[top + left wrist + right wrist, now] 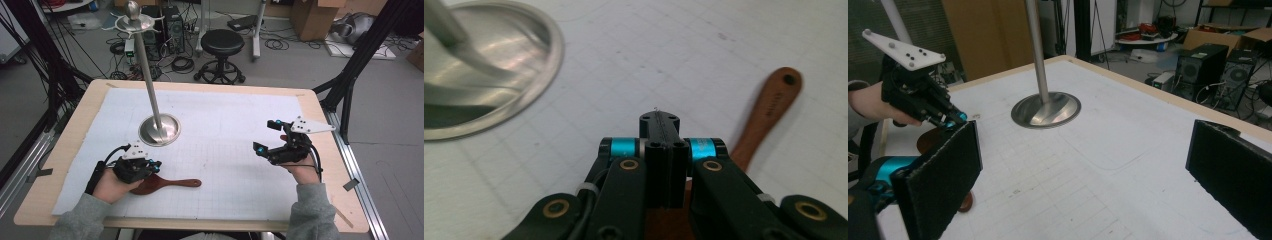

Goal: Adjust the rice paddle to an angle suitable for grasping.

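Paddle (165, 184), brown wood, lies flat on white mat (225, 120) near front-left edge, handle pointing right; left gripper (150, 165) sits over its broad end, jaws pressed together w/ nothing between, prob. poised to pick it up; right gripper (266, 136) hangs well apart at right, jaws spread wide & empty; metal stand (159, 129) upright just behind paddle.

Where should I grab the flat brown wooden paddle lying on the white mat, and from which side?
Take the brown wooden paddle by its narrow handle, which points right, clear of the left gripper over its wide end. Come down from above with jaws across the handle; it lies flat, so the thin edges are the likely grip.
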Motion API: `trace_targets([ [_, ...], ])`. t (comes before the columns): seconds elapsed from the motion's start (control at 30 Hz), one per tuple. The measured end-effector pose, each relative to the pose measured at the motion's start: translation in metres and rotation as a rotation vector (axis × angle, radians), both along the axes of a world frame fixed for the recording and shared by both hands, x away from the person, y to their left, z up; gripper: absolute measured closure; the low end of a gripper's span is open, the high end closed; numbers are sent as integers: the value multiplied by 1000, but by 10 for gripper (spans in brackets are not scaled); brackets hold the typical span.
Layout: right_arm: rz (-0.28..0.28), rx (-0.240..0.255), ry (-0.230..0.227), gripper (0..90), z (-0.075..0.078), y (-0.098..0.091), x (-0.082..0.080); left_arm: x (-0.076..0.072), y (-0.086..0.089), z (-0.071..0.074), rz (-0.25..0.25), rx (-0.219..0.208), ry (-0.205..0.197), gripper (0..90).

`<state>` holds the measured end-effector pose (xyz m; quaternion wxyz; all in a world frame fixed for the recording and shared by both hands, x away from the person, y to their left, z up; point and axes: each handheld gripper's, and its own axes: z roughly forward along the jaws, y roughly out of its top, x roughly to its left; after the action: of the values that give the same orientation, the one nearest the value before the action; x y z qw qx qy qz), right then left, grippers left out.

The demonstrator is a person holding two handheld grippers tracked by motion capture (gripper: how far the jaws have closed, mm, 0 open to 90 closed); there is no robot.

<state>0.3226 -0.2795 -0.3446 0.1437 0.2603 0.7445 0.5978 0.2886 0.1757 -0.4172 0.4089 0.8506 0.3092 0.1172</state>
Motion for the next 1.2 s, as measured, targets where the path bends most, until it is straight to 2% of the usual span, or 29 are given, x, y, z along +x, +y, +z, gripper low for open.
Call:
trace_targets([
  [0.13, 6, 4, -4, 1, 0, -1, 0, -12, -8, 1, -39, 2, 4, 894],
  [0.3, 6, 8, -3, 1, 1, -1, 0, -24, -19, -1, -128, 21, 15, 894],
  [0.37, 5, 9, -5, 1, 1, -1, 0, -26, -23, -5, -170, 33, 27, 894],
  [0.53, 2, 4, 2, 1, 1, -1, 0, -28, -29, -10, -222, 54, 47, 894],
  [0.73, 2, -5, 4, 1, 0, -1, -1, -26, -38, -17, -249, 91, 63, 894],
  [0.9, 1, -18, 0, 1, 1, -1, -5, -23, -40, -17, -257, 91, 57, 894],
  [1.2, -15, -26, 6, 1, -1, -6, -11, -13, -43, -17, -227, 98, 45, 894],
])
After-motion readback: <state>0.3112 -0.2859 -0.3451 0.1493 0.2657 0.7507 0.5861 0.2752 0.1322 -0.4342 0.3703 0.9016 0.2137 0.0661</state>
